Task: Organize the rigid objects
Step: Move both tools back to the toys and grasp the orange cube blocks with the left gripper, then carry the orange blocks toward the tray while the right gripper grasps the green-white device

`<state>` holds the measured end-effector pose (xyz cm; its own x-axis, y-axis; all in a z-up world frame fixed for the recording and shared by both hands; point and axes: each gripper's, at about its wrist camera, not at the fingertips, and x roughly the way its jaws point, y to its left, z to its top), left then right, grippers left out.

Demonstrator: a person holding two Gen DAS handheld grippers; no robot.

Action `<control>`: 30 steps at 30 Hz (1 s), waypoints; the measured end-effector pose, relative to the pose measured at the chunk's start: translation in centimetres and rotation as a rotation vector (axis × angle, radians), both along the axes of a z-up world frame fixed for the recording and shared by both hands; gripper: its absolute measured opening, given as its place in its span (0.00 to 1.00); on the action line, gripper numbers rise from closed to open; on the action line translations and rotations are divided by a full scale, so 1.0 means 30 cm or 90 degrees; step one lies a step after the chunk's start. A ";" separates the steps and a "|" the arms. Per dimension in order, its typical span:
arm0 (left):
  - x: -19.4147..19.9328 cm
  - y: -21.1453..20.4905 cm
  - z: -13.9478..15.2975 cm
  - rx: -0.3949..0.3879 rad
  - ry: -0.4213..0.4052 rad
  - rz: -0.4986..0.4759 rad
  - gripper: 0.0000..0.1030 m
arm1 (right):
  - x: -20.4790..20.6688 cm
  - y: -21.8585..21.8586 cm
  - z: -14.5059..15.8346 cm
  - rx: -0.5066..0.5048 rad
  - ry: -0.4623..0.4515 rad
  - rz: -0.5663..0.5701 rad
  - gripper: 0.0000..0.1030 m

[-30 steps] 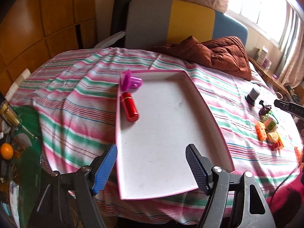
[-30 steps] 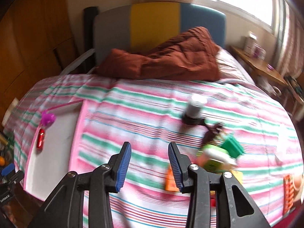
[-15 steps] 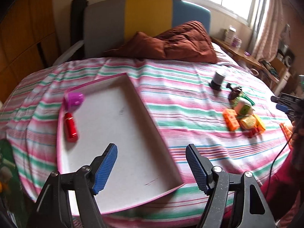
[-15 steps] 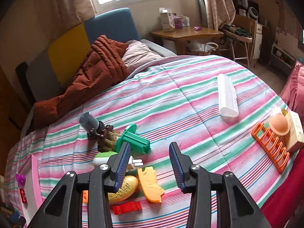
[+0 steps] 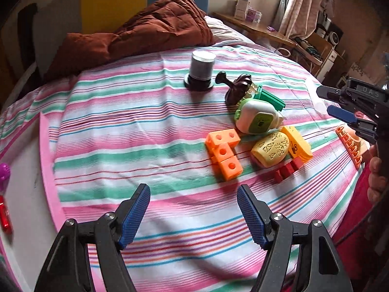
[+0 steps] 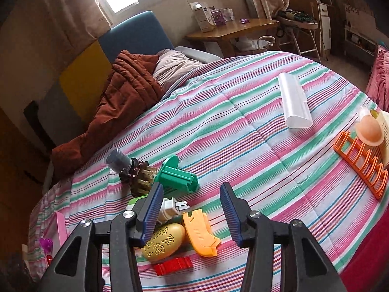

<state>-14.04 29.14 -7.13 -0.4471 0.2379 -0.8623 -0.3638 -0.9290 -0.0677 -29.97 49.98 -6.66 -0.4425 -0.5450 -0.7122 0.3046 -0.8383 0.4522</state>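
Note:
A heap of small rigid things lies on the striped bedspread: orange cube block [image 5: 225, 153], yellow oval piece [image 5: 269, 149] [image 6: 164, 241], white-green plug [image 5: 255, 119] [image 6: 170, 206], green spool [image 6: 176, 175], red piece [image 6: 173, 265], orange clip [image 6: 200, 233], dark jar [image 5: 201, 69]. My left gripper [image 5: 193, 215] is open and empty, short of the heap. My right gripper [image 6: 190, 214] is open and empty above the heap; it also shows in the left wrist view [image 5: 345, 110].
The pink-rimmed white tray [image 5: 47, 158] lies at left with a purple piece [image 5: 4, 172] and a red tube [image 5: 4, 216]. A white case [image 6: 294, 103], an orange rack [image 6: 359, 160] and an egg-shaped thing [image 6: 369, 129] lie right. A brown quilt [image 6: 116, 107] is behind.
Both views have swung right. My left gripper has left the tray and now faces the heap. My right gripper has moved closer over the heap. Both stay open.

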 end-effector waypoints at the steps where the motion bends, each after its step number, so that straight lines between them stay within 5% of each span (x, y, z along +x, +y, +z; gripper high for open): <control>1: -0.019 0.025 -0.009 0.000 -0.004 -0.005 0.72 | -0.002 0.002 -0.002 -0.004 -0.004 -0.001 0.48; 9: -0.155 0.127 -0.105 -0.012 -0.028 -0.003 0.63 | -0.008 0.006 -0.010 -0.016 -0.015 -0.017 0.49; 12: -0.159 0.127 -0.119 -0.021 0.006 -0.006 0.56 | -0.011 0.005 -0.014 -0.016 -0.018 -0.021 0.49; 16: -0.136 0.088 -0.117 -0.038 0.030 -0.007 0.26 | -0.012 0.003 -0.018 -0.012 -0.021 -0.028 0.49; 30: 0.061 -0.023 -0.113 -0.026 0.052 -0.008 0.26 | -0.010 -0.039 -0.037 0.037 -0.034 -0.036 0.49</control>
<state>-12.20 28.45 -10.53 -0.5130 0.2094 -0.8324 -0.3784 -0.9257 0.0003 -30.27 48.80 -7.76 -0.4325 -0.4767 -0.7653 0.2328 -0.8791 0.4160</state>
